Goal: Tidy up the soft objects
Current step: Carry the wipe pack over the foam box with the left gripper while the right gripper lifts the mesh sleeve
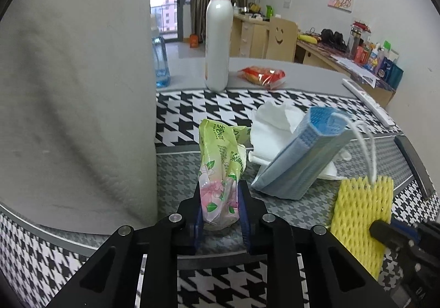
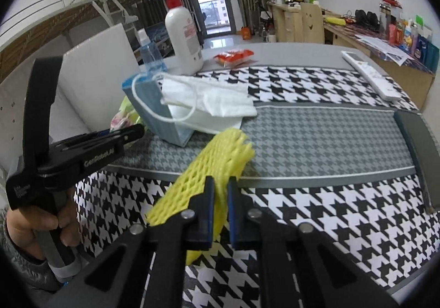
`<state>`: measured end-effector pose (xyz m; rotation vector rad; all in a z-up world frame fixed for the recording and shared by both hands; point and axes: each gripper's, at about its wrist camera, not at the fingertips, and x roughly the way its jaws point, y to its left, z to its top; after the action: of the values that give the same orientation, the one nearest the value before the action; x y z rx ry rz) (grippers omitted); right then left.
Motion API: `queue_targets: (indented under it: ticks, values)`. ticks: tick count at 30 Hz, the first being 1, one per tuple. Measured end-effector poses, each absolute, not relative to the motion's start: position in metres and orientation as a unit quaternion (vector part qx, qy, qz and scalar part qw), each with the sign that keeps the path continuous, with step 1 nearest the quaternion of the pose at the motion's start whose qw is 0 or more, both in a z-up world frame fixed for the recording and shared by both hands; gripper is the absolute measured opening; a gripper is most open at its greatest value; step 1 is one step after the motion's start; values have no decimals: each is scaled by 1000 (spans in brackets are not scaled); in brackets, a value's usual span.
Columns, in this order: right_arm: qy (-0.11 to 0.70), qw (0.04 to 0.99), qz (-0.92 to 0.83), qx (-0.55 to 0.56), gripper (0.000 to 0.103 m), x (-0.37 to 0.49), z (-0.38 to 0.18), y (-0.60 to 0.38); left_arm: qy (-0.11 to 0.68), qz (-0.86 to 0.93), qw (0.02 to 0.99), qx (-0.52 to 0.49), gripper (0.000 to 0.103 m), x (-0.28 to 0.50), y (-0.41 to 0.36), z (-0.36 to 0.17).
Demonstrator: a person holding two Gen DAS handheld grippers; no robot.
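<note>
Foam netting (image 2: 203,170) near the mask stack (image 2: 154,112) squashed easily, so your right gripper (image 2: 220,209) pinched its end, jaws nearly shut, while your left gripper (image 1: 220,206) clamped the crinkly tissue pack (image 1: 220,170).

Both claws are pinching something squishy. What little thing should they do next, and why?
Probably lift both a little. The left gripper is already shut on the green tissue pack, and the right gripper is shut on the yellow foam net. Both things still sit low on the checked cloth, beside the blue masks, so raising clears them.
</note>
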<state>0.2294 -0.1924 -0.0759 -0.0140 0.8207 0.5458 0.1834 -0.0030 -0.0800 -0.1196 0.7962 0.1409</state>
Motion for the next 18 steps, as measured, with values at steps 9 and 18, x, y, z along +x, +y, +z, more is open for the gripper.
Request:
queue_targets:
  ticks: [9,18]
  values:
    - [368,893,258,1,11,216,-58,-200,358,61,930,-47,24,159,-6,-63]
    - [342,903,259,6,11,206,-42,-202,321,58,945,-38,24,134,-6,-45]
